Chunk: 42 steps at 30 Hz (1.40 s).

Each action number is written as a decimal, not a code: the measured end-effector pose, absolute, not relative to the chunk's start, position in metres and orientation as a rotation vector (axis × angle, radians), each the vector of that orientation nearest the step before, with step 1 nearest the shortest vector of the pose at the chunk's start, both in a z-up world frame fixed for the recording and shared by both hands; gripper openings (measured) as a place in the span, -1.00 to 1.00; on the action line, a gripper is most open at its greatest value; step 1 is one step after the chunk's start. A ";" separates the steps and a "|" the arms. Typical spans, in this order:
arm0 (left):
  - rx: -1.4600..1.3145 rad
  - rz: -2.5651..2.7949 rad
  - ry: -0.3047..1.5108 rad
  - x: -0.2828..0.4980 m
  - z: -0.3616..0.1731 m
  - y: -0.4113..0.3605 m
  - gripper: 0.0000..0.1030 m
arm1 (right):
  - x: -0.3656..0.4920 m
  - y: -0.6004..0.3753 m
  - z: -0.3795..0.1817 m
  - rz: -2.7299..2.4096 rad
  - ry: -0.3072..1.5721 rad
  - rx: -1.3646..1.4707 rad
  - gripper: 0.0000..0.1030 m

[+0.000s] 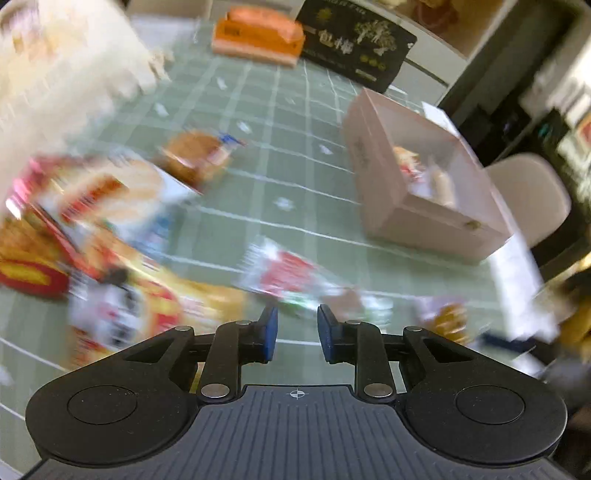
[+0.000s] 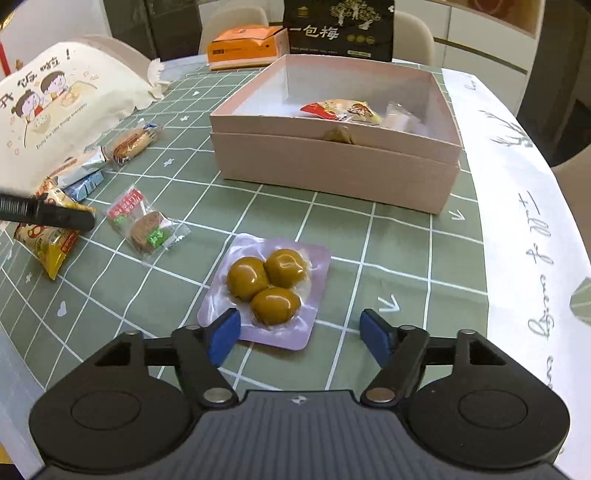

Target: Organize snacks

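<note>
**Right wrist view: open gripper above a pack of three glossy olive-brown balls**

Right wrist camera shows the right gripper (image 2: 301, 332) with its blue-padded jaws spread wide and empty, above the near end of a flat lilac vacuum pouch (image 2: 266, 291) moulded tightly over three glossy olive-brown balls. The pouch lies on a green wipe-clean tablecloth with a white grid (image 2: 369, 258). Left of it sits a crinkled clear wrapper with red and green labels (image 2: 144, 225) holding a brown round biscuit, and further left a yellow foil snack bag (image 2: 48, 240). Beyond these lie a clear-wrapped golden pastry (image 2: 133, 142) and a cream cloth bag printed with two cartoon children (image 2: 59, 99), lettered "Enjoy the little things everyday". Well behind the pouch stands an open pale pink cardboard box (image 2: 332, 162), matte and rectangular, with several wrapped snacks inside at its right end. Farthest back are an orange carton (image 2: 243, 46) and an upright black pouch printed "一包梅" (image 2: 338, 27).

Left wrist view is heavily motion-blurred. The left gripper (image 1: 297, 334) has its blue pads parted by a narrow gap, holding nothing, over blurred loose wrappers.
</note>
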State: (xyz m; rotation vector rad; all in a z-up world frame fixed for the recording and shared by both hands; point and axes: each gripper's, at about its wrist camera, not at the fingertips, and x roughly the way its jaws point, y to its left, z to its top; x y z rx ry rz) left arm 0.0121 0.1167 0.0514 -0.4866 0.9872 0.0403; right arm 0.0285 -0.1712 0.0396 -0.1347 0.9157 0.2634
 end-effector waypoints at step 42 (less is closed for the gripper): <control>-0.285 0.235 0.881 0.010 0.042 0.061 -0.15 | -0.016 -0.159 0.017 0.250 0.762 -0.170 1.00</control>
